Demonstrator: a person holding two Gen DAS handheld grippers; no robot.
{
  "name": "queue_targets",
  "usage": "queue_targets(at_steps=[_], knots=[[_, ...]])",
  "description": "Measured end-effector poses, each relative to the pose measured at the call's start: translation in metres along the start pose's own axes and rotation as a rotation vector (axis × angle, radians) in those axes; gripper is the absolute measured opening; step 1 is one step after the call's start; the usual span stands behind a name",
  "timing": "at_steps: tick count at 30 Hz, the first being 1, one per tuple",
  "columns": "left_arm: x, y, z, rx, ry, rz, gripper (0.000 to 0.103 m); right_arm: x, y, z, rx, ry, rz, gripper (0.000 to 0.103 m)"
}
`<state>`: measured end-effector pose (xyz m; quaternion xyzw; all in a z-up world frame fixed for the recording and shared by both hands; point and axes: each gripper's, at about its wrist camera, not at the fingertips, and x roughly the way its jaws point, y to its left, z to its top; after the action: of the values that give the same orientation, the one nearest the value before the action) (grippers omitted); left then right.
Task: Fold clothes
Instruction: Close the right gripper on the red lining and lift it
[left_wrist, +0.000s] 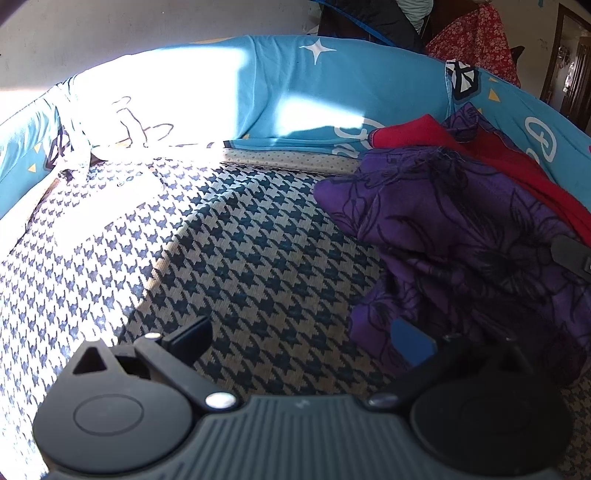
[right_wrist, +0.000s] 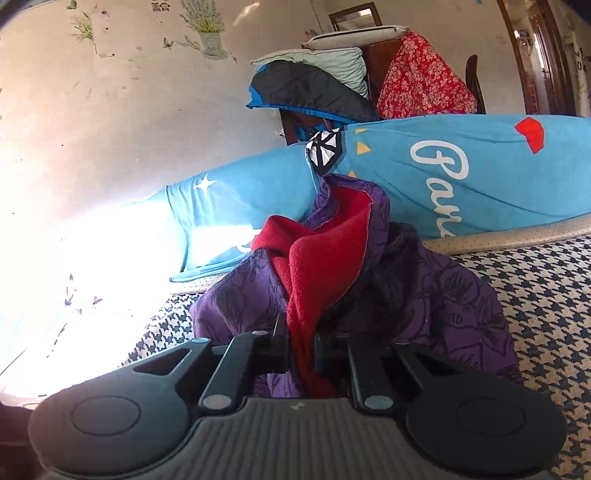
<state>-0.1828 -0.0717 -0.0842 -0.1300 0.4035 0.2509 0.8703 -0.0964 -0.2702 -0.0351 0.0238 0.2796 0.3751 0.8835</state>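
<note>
Left wrist view: left gripper (left_wrist: 301, 341) spread wide, nothing between the fingers; right finger (left_wrist: 413, 343) just touches the lower edge of the purple garment (left_wrist: 461, 240). Garment lies bunched on the houndstooth sheet (left_wrist: 240, 240), just in front of the blue pillow (left_wrist: 332, 81).

Right wrist view: right gripper (right_wrist: 300, 349) pinched nearly together on the garment's red lining (right_wrist: 317, 266). Purple cloth (right_wrist: 443, 306) heaps around it, in front of the blue pillow (right_wrist: 461, 177).

Likely step: get a corner and spread it flat. Check the pinch holds one edge, not a wad; left should grab the lower edge before lifting.
</note>
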Motion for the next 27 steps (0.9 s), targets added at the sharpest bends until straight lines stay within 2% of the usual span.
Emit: queue_targets(at_steps=[6, 12, 17, 22, 27], knots=[[-0.007, 0.001, -0.001, 0.014, -0.044, 0.024, 0.103, -0.032, -0.002, -0.001, -0.033, -0.017, 0.021, 0.012], [-0.02, -0.012, -0.014, 0.111, -0.108, 0.05, 0.103, -0.071, -0.005, -0.013, -0.034, -0.026, 0.004, 0.012], [-0.028, -0.021, -0.035, 0.154, -0.099, 0.019, 0.103, -0.097, 0.0, -0.029, -0.058, -0.022, -0.014, 0.012], [-0.039, -0.02, -0.06, 0.12, -0.058, -0.042, 0.103, -0.117, -0.002, -0.047, -0.062, 0.004, -0.054, 0.012], [-0.047, -0.02, -0.084, 0.113, -0.035, -0.056, 0.103, -0.133, -0.005, -0.061, -0.064, 0.02, -0.075, 0.012]])
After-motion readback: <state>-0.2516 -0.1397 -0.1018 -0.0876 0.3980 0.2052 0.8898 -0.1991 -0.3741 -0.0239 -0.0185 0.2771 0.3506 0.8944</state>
